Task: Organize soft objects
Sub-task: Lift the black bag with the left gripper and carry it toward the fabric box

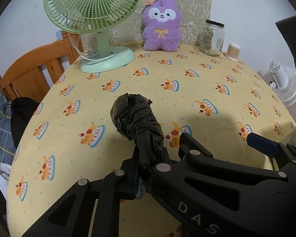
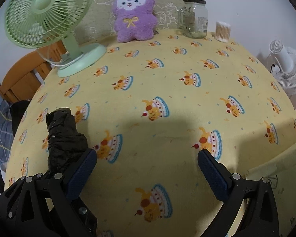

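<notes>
Two tongs worked over the counter (image 2: 167, 75), which was draped in a yellow cloth printed with cakes. The left tongs (image 1: 150, 164) had clamped down on the near end of a black plastic bundle (image 1: 136, 122), a crumpled bag or film rolled into a stubby cylinder and bound with glossy tape. Its far end rested on the cloth near the middle of the counter's front half, pointing away from the holder. The right tongs (image 2: 148, 160) stood wide and held nothing, hovering just beside the bundle, the left finger (image 2: 81, 169) nearly against its side.

Judging by the crinkled skin, the bundle looked light and squashy, likely to give under pressure and to slide a little where the tape was slick. A hold around the taped waist would probably be firmer than one on the loose, flaring tail now pinched, which might stretch or slip.

At the back of the counter sat a purple plush toy (image 1: 160, 25) against a patterned cushion (image 1: 195, 2), with a green desk fan (image 1: 92, 6) to its left and a glass jar (image 1: 213, 37) and a tub of cotton swabs (image 1: 233, 51) to its right.
</notes>
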`<state>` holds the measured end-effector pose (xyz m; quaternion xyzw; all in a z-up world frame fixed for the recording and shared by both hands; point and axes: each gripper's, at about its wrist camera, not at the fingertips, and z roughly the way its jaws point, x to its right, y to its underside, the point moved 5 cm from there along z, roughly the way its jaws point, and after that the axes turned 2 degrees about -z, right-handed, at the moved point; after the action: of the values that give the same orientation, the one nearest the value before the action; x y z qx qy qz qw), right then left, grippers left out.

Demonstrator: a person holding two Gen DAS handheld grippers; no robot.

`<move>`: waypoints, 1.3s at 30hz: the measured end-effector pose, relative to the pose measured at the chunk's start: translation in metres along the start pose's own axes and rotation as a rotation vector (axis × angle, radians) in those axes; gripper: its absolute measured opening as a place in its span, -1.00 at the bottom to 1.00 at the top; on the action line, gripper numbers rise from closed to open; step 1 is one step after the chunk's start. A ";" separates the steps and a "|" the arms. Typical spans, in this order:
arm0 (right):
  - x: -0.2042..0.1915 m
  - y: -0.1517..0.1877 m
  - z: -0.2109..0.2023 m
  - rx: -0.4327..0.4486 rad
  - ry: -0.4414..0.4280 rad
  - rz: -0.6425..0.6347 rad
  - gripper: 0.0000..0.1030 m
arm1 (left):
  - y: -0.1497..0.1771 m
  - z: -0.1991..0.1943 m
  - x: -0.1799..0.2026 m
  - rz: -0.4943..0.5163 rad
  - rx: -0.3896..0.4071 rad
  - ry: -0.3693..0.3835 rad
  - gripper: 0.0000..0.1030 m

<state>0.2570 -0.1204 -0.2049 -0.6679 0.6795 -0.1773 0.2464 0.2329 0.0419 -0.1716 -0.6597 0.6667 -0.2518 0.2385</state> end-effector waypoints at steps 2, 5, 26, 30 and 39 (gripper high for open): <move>-0.004 0.002 -0.007 0.010 -0.001 -0.007 1.00 | 0.001 -0.008 -0.002 -0.003 0.014 -0.004 -0.67; -0.009 0.003 -0.020 0.032 -0.005 -0.020 1.00 | 0.002 -0.019 -0.004 -0.010 0.029 -0.006 -0.67; -0.020 0.013 -0.114 0.133 0.021 -0.042 1.00 | 0.010 -0.106 -0.001 -0.050 0.150 0.034 -0.66; -0.019 0.013 -0.130 0.157 0.015 -0.044 1.00 | 0.010 -0.120 0.000 -0.052 0.173 0.035 -0.66; -0.018 0.015 -0.165 0.215 0.011 -0.051 1.00 | 0.011 -0.151 0.004 -0.052 0.231 0.022 -0.62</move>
<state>0.1500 -0.1161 -0.0766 -0.6539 0.6405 -0.2592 0.3083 0.1265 0.0409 -0.0642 -0.6421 0.6183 -0.3404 0.2992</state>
